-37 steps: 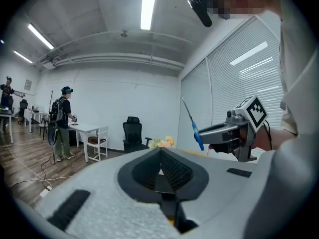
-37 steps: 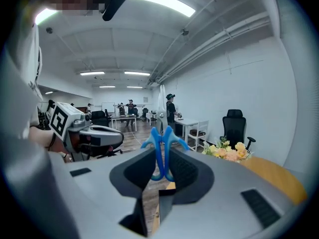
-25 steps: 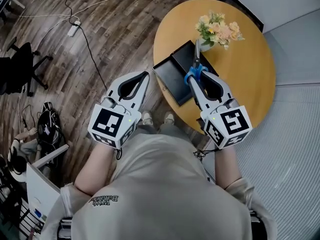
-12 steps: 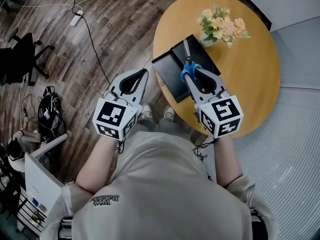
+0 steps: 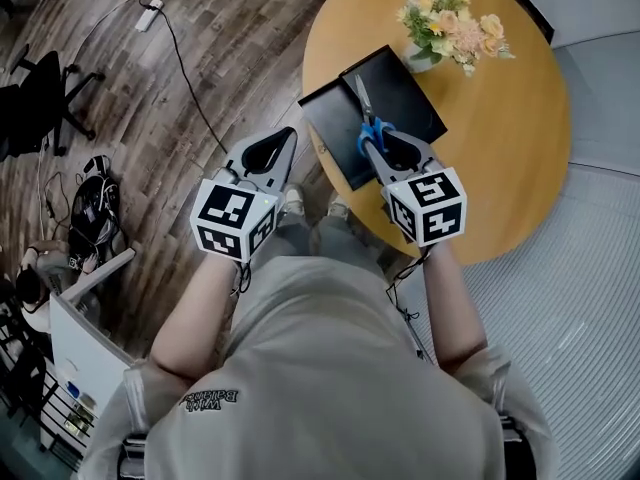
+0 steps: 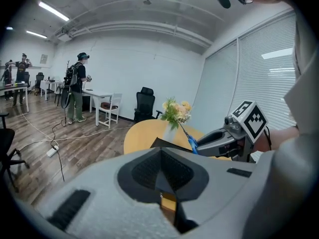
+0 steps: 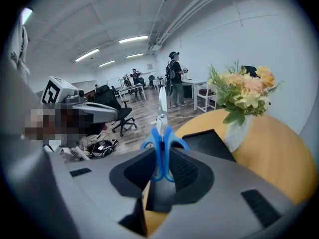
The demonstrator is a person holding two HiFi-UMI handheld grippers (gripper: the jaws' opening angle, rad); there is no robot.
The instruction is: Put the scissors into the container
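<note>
- my right gripper point(image 5: 378, 150) clamps the blue-handled steel scissors point(image 5: 366, 123) by the handles, blades poking out past the jaw tips.
- the blades sit above the black rectangular container point(image 5: 412, 88) on the round wooden table point(image 5: 500, 148).
- my left gripper point(image 5: 280, 146) has its jaws pressed together, empty, beside the table.

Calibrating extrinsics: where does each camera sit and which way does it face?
Head view: on the head, facing steeply down; shows torso, arms, left gripper, right gripper at the container.
Left gripper view: on the left gripper, along shut jaws toward the table.
Right gripper view: on the right gripper, along jaws clamping the scissors.
Shared: both gripper views show the flowers and the other gripper.
</note>
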